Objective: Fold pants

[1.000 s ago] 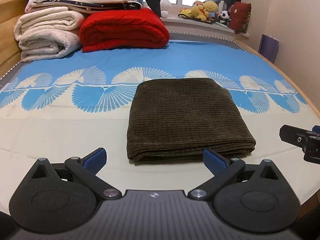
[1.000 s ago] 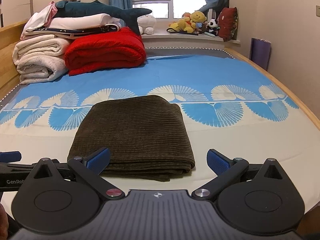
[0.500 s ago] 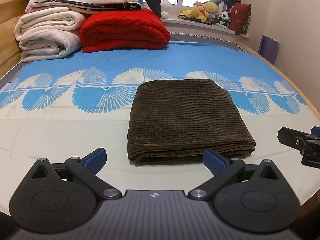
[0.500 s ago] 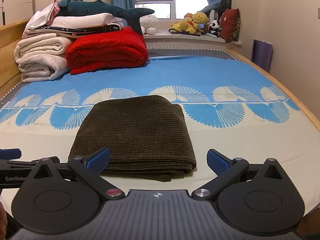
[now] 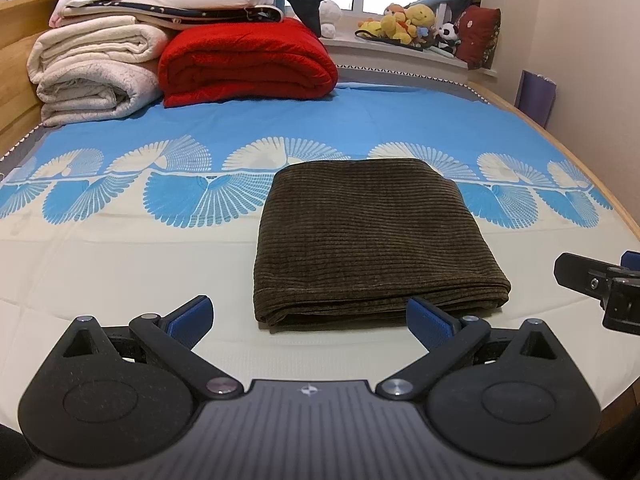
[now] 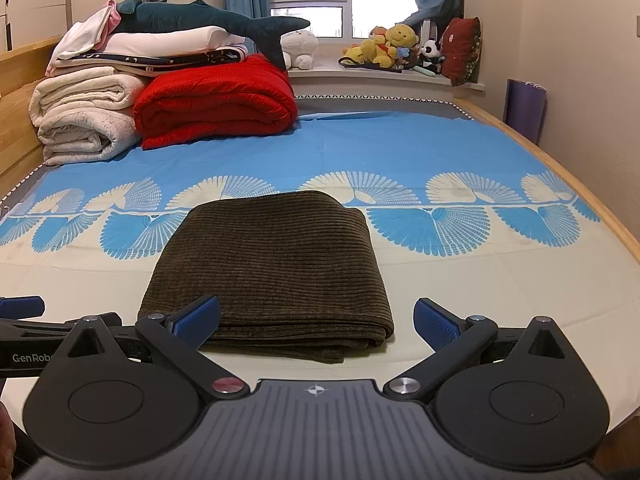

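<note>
The brown corduroy pants (image 5: 368,236) lie folded into a flat rectangle on the bed, also seen in the right wrist view (image 6: 272,268). My left gripper (image 5: 310,316) is open and empty, held just in front of the bundle's near left edge. My right gripper (image 6: 316,320) is open and empty, in front of the bundle's near right edge. Neither touches the pants. The right gripper also shows at the right edge of the left wrist view (image 5: 600,284), and the left gripper at the left edge of the right wrist view (image 6: 24,332).
The bed has a blue and cream sheet (image 5: 120,264). Folded white blankets (image 5: 92,76), a red blanket (image 5: 244,64) and a plush shark (image 6: 200,20) are stacked at the far left. Soft toys (image 6: 384,48) sit on the window sill. A wooden bed rail (image 6: 580,196) runs along the right.
Both grippers have risen or tilted slightly, so the scene sits a little lower in view. The pants have not moved. Both grippers stay open.
</note>
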The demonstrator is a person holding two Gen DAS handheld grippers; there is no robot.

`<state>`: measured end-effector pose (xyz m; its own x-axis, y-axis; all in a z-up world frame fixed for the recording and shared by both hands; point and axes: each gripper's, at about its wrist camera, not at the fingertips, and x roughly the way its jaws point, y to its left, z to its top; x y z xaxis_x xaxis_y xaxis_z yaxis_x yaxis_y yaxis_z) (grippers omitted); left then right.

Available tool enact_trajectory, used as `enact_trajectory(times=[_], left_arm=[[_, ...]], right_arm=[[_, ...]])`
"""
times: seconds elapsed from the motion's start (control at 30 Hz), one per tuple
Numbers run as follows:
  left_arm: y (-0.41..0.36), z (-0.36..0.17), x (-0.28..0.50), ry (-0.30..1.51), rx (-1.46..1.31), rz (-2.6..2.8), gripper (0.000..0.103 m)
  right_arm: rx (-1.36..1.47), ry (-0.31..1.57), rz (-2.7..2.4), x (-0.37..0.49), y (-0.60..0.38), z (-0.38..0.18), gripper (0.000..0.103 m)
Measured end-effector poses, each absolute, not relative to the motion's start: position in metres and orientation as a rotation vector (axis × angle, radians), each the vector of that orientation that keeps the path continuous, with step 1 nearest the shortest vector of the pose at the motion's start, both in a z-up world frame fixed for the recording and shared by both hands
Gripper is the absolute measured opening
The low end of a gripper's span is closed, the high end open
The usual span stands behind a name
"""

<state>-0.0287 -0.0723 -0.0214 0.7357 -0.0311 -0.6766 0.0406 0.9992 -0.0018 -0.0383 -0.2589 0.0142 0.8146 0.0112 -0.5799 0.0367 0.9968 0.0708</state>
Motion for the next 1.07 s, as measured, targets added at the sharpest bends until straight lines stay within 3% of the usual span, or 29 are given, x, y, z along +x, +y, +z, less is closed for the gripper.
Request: enact_trajectory(times=[1.07], left_arm=[[-0.0723,-0.0226,-0.0302,0.729,0.027,-0.047,0.103]], right_arm=[[0.079,0.619,-0.003,-0.0401,-0.2594,0.0128,0.102]])
